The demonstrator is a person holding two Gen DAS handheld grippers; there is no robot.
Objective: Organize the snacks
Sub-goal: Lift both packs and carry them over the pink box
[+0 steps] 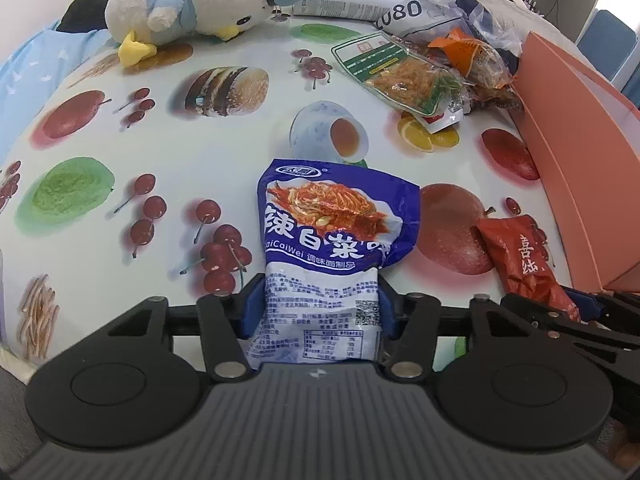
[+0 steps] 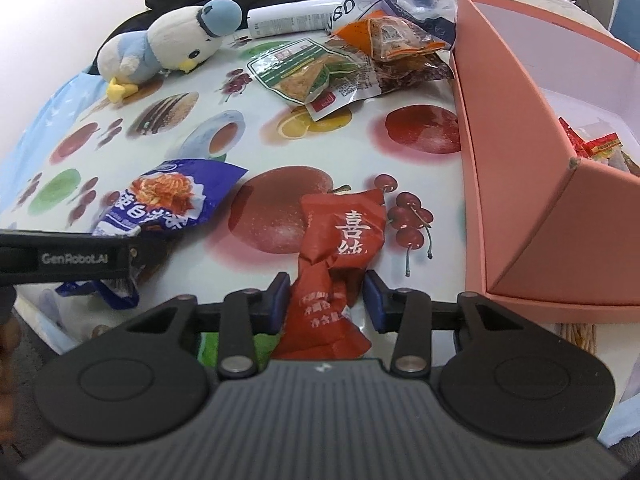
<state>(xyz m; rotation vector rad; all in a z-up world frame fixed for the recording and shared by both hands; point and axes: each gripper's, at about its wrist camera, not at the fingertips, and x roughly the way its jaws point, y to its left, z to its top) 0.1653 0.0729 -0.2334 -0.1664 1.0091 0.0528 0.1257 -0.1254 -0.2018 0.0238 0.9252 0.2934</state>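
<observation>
My left gripper (image 1: 318, 306) is shut on a blue and white snack packet (image 1: 332, 232), its blue pads pressing both sides of the packet's lower half. My right gripper (image 2: 326, 300) has a red snack packet (image 2: 340, 248) between its blue pads; the left pad touches it, the right pad stands a little off. The red packet also shows in the left wrist view (image 1: 520, 256), and the blue packet in the right wrist view (image 2: 164, 200). A pink box (image 2: 532, 208) stands at the right, holding some wrapped snacks (image 2: 596, 148).
A pile of snack packets (image 2: 340, 64) lies at the far side of the fruit-print tablecloth (image 1: 200, 152). A plush bird (image 1: 200, 4) and a white tube (image 2: 292, 18) lie at the back. The pink box also shows in the left wrist view (image 1: 576, 160).
</observation>
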